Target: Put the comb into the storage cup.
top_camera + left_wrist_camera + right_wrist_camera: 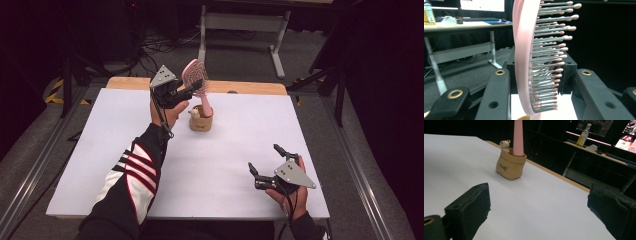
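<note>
A pink hairbrush (195,75) stands upright with its handle (518,137) in a small tan sack-shaped holder (201,121) at the back middle of the white table. A little bear figure (505,144) sits on the holder's (510,166) rim. My left gripper (192,90) is raised above the holder and shut on the brush's head. In the left gripper view, one jaw presses the brush's pink back (524,50) and the other meets the bristle tips. My right gripper (263,157) hovers open near the table's front right, with nothing between its fingers (471,205).
The white tabletop (225,160) has a wooden strip (250,88) along its far edge. Beyond it stand a white-framed desk (240,22) and floor cables. A bottle (583,137) and monitors sit on a desk in the right gripper view.
</note>
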The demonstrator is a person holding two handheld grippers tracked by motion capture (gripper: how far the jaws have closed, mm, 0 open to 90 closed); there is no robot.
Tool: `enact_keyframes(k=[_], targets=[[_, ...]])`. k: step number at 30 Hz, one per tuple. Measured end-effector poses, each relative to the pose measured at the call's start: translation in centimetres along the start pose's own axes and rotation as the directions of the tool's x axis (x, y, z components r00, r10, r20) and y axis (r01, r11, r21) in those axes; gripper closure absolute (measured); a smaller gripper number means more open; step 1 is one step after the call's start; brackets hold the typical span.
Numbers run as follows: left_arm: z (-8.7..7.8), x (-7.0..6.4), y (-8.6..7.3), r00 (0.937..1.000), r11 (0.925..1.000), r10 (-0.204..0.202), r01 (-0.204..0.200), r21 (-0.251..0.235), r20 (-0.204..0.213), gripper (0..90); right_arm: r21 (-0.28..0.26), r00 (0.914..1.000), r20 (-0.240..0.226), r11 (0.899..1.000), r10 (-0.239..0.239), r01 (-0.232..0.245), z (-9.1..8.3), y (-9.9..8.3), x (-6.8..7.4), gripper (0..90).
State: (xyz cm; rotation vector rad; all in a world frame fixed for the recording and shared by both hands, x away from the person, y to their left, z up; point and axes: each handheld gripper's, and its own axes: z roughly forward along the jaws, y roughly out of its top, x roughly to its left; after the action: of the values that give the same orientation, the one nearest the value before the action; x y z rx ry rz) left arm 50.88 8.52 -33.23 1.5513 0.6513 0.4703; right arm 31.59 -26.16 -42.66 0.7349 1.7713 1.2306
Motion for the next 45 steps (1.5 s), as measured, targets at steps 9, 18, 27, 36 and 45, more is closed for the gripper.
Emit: enact_keyframes(k=[9, 18, 27, 36, 45], targets=[[0.4, 0.8, -0.7, 0.9992, 0.9991, -0.040, 0.040, 0.016, -0.009, 64.1, 0.002, 1.0000, -0.007, 1.000, -0.002, 0.002, 0.0, 0.0, 0.0, 5.1], [1.0, 1.0, -1.6, 0.9977, 0.9975, -0.066, 0.066, 0.024, -0.016, 64.0, 0.006, 0.9999, -0.012, 1.000, -0.009, 0.009, 0.1, 0.0, 0.2, 5.1], [1.1, 1.8, -1.9, 0.9948, 0.9956, -0.089, 0.090, 0.026, -0.050, 63.9, 0.010, 0.9997, -0.022, 1.000, -0.012, 0.012, 0.2, -0.1, 0.3, 5.1], [1.5, 2.1, -2.8, 0.9908, 0.9908, -0.129, 0.130, 0.038, -0.041, 63.8, 0.011, 0.9996, -0.028, 1.000, -0.007, 0.007, 0.3, -0.1, 0.4, 5.1], [2.0, 2.0, -3.9, 0.9892, 0.9885, -0.139, 0.142, 0.052, -0.045, 63.7, 0.014, 0.9995, -0.029, 1.000, -0.013, 0.013, 0.3, -0.1, 0.4, 5.3]])
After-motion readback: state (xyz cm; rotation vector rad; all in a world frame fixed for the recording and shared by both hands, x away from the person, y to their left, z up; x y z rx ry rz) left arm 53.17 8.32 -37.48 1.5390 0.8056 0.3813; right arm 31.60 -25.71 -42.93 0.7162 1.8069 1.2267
